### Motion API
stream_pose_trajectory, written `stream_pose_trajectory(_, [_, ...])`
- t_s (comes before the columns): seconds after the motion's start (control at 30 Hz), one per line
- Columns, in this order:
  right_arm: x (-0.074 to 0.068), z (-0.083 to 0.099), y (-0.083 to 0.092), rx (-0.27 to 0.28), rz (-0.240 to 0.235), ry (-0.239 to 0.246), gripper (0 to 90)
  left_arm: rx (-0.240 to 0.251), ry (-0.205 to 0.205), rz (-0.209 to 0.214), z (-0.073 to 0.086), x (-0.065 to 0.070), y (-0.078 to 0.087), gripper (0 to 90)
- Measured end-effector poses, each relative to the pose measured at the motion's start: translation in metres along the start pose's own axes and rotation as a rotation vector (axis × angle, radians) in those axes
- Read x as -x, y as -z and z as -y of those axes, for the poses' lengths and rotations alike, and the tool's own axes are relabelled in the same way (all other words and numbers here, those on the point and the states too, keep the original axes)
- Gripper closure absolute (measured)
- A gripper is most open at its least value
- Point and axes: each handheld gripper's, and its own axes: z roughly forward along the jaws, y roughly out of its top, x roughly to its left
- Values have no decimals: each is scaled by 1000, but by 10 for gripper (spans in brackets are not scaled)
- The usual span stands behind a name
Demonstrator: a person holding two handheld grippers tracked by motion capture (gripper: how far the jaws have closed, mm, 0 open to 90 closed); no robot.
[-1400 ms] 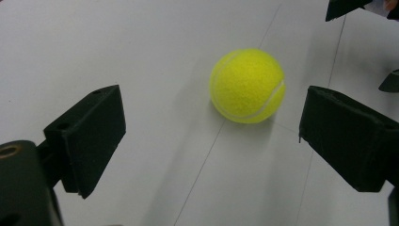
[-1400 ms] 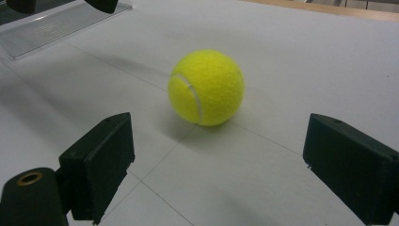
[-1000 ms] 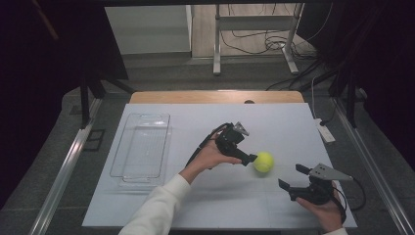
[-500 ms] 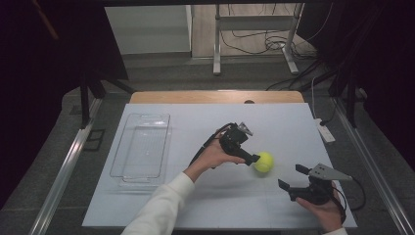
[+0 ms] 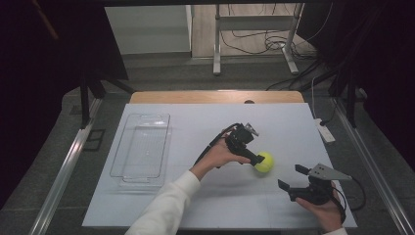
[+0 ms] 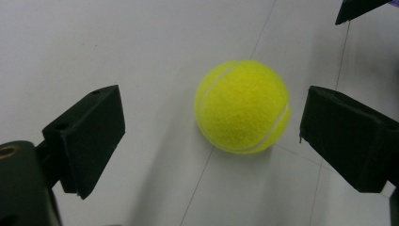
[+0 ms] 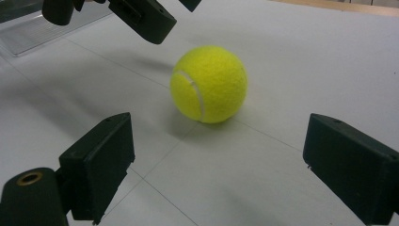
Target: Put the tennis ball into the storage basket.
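1. White and smooth, the surface (image 5: pixel 161 205) is carrying a ball (image 5: pixel 264 162) right of its centre, sitting free with nothing around to stop a roll.
2. Seen from the left gripper view, the ball (image 6: pixel 242 106) is lying between the two jaws but nearer the right one, with clear air on both sides.
3. The left gripper (image 5: pixel 255 159) is hovering spread wide over the ball, slanting down from the person's hand (image 5: pixel 218 155); it is pinching nothing.
4. Risk: if the jaws are closing off-centre like this, the nearer jaw is likely to touch first and nudge the ball away instead of trapping it.
5. Risk: if they are closing too high on the curve, the ball is likely to squirt out downward, since its felt skin is round and offers no flat face.
6. The right gripper (image 5: pixel 291 178) is waiting near the ball, also spread and holding nothing; a runaway ball could be bumping into it or rolling off the near edge.
7. A clear tray (image 5: pixel 142 147) is lying well apart to the left, so any carry across that gap is needing a firm, centred squeeze.
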Motion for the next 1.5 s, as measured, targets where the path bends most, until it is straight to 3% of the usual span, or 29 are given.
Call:
stream_pose_trajectory(0.37, [0, 0, 0, 1, -1, -2, 93, -14, 0, 14, -6, 2, -10, 77])
stream_pose_trajectory(1.0, [1, 1, 0, 0, -1, -4, 93, -31, 39, 54, -9, 2, -31, 71])
stream_pose_trajectory(1.5, [0, 1, 1, -6, 4, 2, 93, -66, 32, 62, -10, 8, -46, 72])
